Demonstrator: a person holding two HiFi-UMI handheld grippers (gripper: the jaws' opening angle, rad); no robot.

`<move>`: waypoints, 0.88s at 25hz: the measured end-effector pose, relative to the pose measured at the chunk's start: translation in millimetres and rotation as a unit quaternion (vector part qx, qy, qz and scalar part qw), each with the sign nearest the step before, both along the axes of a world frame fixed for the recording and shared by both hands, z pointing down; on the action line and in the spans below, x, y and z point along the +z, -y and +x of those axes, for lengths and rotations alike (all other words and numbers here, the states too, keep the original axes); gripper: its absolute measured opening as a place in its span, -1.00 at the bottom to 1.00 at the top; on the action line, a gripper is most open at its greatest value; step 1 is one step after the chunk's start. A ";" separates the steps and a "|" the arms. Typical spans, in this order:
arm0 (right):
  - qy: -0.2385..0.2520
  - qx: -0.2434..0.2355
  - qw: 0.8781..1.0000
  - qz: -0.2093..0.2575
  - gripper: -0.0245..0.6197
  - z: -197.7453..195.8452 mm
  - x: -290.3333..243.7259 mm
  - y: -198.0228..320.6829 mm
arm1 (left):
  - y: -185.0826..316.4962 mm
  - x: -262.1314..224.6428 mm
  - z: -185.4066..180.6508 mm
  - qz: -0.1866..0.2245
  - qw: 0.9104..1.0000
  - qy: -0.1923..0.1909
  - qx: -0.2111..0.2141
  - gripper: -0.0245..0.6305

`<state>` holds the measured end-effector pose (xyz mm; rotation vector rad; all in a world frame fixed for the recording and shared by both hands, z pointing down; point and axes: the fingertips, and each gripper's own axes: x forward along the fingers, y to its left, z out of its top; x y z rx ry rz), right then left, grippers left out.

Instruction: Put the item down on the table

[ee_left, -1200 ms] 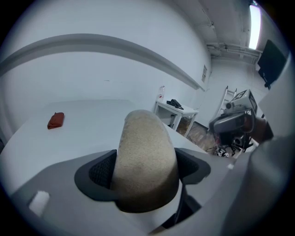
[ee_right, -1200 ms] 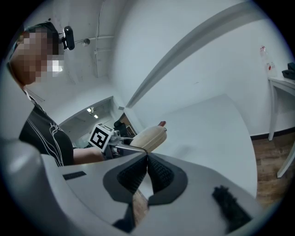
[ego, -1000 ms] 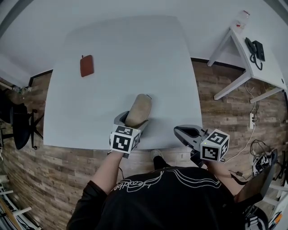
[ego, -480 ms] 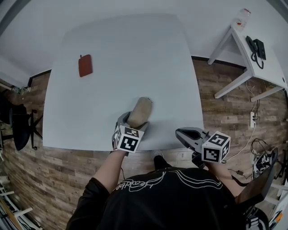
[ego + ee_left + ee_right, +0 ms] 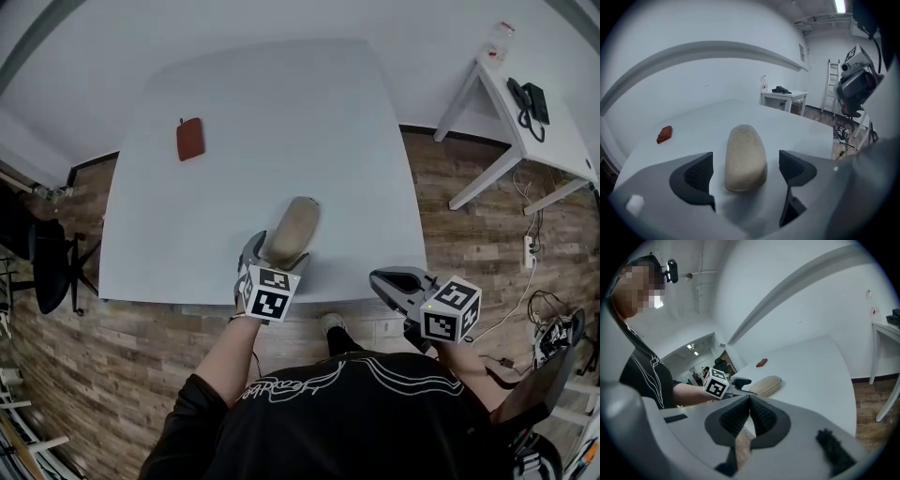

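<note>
The item is a beige, oblong, rounded pouch [image 5: 292, 228] lying flat on the white table [image 5: 281, 112] near its front edge. My left gripper [image 5: 277, 259] straddles its near end. In the left gripper view the pouch [image 5: 745, 154] rests between the two dark pads [image 5: 699, 174] with a gap on each side, and the jaws are opening. My right gripper [image 5: 380, 278] hangs off the table's front edge over the wooden floor. Its jaws [image 5: 750, 413] are shut with nothing between them. From there the pouch [image 5: 765, 386] and the left gripper's marker cube [image 5: 716, 383] show.
A small red pouch [image 5: 190, 139] lies at the table's far left. A white side table [image 5: 553, 155] with a black phone [image 5: 528, 98] stands at the right. A black chair [image 5: 37, 267] is at the left, a ladder [image 5: 832, 84] by the far wall.
The left gripper's jaws have spread a little wider around the beige pouch, which stays on the table. The right gripper has hardly moved.
</note>
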<state>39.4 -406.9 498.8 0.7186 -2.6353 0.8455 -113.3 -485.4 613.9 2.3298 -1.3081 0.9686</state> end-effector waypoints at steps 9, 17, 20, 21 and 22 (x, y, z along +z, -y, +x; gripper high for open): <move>0.022 -0.012 0.998 0.065 -0.90 -34.6 -46.6 -81.4 | -116.3 -114.1 -5.3 0.019 0.989 -0.146 -0.007 0.12; 0.073 -0.024 0.990 0.121 -0.90 -62.0 -105.9 -182.4 | -255.7 -220.9 -2.3 0.060 0.966 -0.247 0.055 -0.91; 0.081 -0.023 0.987 0.136 -0.90 -66.7 -120.6 -217.0 | -301.9 -243.8 2.1 0.056 0.957 -0.272 0.081 -0.91; 0.084 -0.023 0.986 0.140 -0.90 -69.4 -124.3 -227.3 | -313.9 -249.6 2.0 0.059 0.955 -0.277 0.087 -0.91; 0.087 -0.024 0.986 0.143 -0.90 -71.9 -127.5 -236.7 | -323.9 -254.7 1.5 0.064 0.954 -0.279 0.093 -0.91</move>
